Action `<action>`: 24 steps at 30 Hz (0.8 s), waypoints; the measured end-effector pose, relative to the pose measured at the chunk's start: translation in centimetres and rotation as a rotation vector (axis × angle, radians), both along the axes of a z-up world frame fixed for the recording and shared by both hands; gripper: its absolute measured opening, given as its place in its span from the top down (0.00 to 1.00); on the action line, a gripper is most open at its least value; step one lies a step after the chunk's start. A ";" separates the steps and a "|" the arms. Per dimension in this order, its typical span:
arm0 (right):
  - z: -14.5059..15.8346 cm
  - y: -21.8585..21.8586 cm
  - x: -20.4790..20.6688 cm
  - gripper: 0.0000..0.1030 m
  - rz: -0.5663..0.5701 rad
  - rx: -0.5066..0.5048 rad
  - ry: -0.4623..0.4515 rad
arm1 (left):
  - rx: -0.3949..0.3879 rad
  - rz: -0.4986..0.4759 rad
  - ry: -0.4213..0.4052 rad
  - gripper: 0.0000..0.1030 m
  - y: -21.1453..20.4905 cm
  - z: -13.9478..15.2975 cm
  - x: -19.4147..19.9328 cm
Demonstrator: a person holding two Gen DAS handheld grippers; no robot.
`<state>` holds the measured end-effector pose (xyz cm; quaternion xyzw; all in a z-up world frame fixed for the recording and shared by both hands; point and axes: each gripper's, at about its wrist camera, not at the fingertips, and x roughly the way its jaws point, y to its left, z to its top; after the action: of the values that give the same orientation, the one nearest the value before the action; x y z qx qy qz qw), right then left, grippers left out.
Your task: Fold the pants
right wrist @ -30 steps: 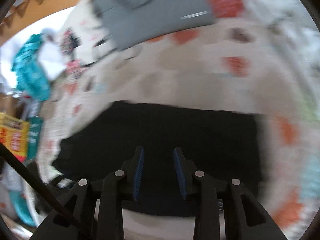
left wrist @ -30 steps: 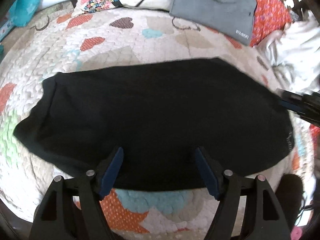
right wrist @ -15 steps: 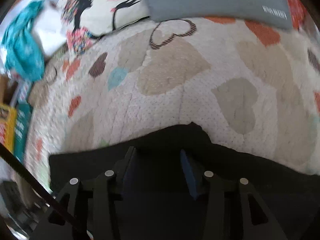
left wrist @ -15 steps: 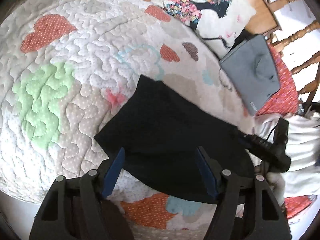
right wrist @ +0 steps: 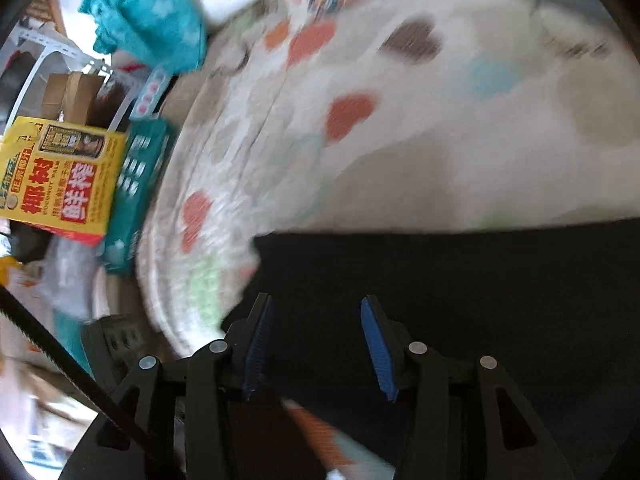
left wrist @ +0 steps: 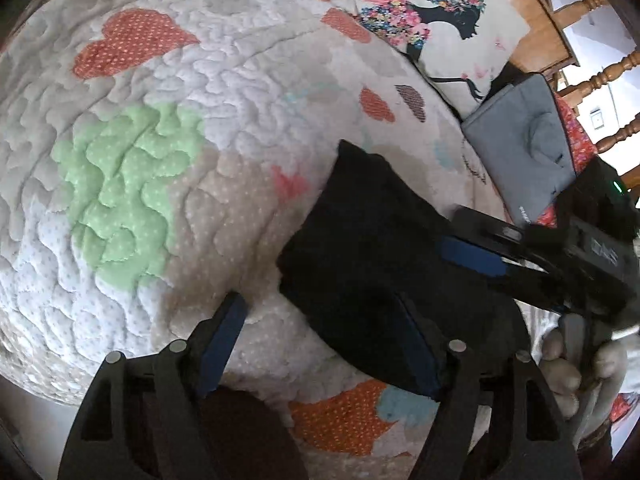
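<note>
Black pants (left wrist: 372, 240) under open left gripper (left wrist: 320, 344)

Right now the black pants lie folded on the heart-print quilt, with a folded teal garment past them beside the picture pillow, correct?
Not quite: the folded garment past the black pants is grey, not teal. The left wrist view shows it beside the picture pillow, at the edge of the heart-print quilt. The rest holds.

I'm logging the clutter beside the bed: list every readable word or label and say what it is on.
"COCONUT": small print on the yellow box; its large red Chinese characters are too blurred to quote.
Teal box: white print, unreadable.
Grey folded garment: white label, too small.
Right tongs: body lettering, unreadable.
</note>
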<state>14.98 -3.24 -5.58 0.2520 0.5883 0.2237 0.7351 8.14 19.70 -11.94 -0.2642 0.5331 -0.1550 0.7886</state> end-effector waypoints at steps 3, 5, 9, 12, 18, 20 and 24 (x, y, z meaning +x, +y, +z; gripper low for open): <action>-0.4 2.8 1.4 0.50 0.035 -0.090 0.006 | -0.027 0.003 -0.019 0.28 -0.2 0.1 -0.3; -0.5 4.4 2.6 0.48 0.054 -0.158 0.015 | -0.069 0.006 -0.037 0.28 -0.1 0.2 -0.8; -0.7 7.1 4.2 0.32 0.131 -0.279 0.036 | -0.145 0.020 -0.062 0.30 0.3 0.1 -1.3; -1.6 8.9 5.4 0.20 0.188 -0.355 0.093 | -0.164 0.031 -0.054 0.31 0.5 -0.1 -1.2; -3.3 12.7 7.0 0.07 0.291 -0.521 0.192 | -0.175 0.043 -0.042 0.26 0.4 -0.5 -1.0; -3.5 13.7 6.7 0.11 0.355 -0.597 0.178 | -0.169 0.043 -0.042 0.26 0.3 -0.5 -0.9; -2.8 14.3 5.5 0.36 0.424 -0.679 0.106 | -0.199 0.020 -0.023 0.86 -0.1 -0.3 -1.1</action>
<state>20.50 11.05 -8.33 -0.1211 0.7046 0.1499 0.6829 7.04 19.61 -12.26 -0.3447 0.5034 -0.2022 0.7661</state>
